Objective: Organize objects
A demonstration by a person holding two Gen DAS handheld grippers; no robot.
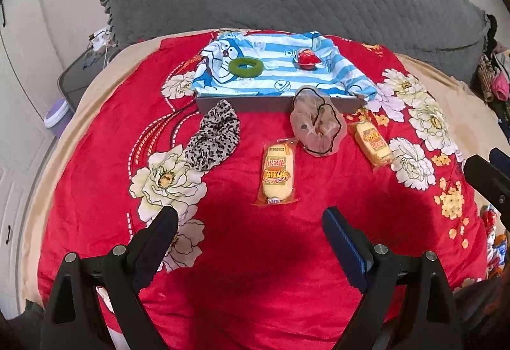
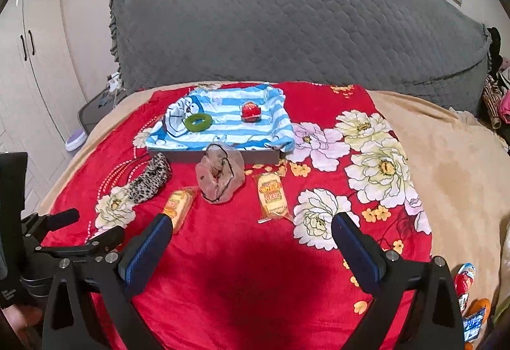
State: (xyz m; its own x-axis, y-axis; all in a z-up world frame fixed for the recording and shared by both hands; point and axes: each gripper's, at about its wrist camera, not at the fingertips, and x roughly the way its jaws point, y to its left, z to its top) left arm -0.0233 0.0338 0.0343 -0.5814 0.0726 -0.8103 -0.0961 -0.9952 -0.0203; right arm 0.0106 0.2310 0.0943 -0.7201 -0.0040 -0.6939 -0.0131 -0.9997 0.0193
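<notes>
A shallow grey tray (image 1: 242, 103) (image 2: 255, 156), lined with a blue-striped cartoon cloth, sits at the far side of the red floral blanket. On the cloth lie a green ring (image 1: 245, 66) (image 2: 197, 122) and a red foil egg (image 1: 307, 58) (image 2: 251, 111). In front of the tray are a leopard-print scrunchie (image 1: 213, 139) (image 2: 149, 181), a sheer brown scrunchie (image 1: 318, 124) (image 2: 220, 175) and two yellow snack packs (image 1: 277, 173) (image 1: 373, 139) (image 2: 178, 206) (image 2: 272, 197). My left gripper (image 1: 250, 222) hangs open just short of the nearer pack. My right gripper (image 2: 253, 222) is open too, with nothing in it.
A grey quilted headboard (image 2: 287, 25) rises behind the bed. White wardrobe doors (image 2: 35, 69) and a small side table (image 1: 79, 76) stand on the left. Wrapped toys (image 2: 465, 283) lie at the blanket's near right edge. Clothes are piled at the far right (image 1: 494, 76).
</notes>
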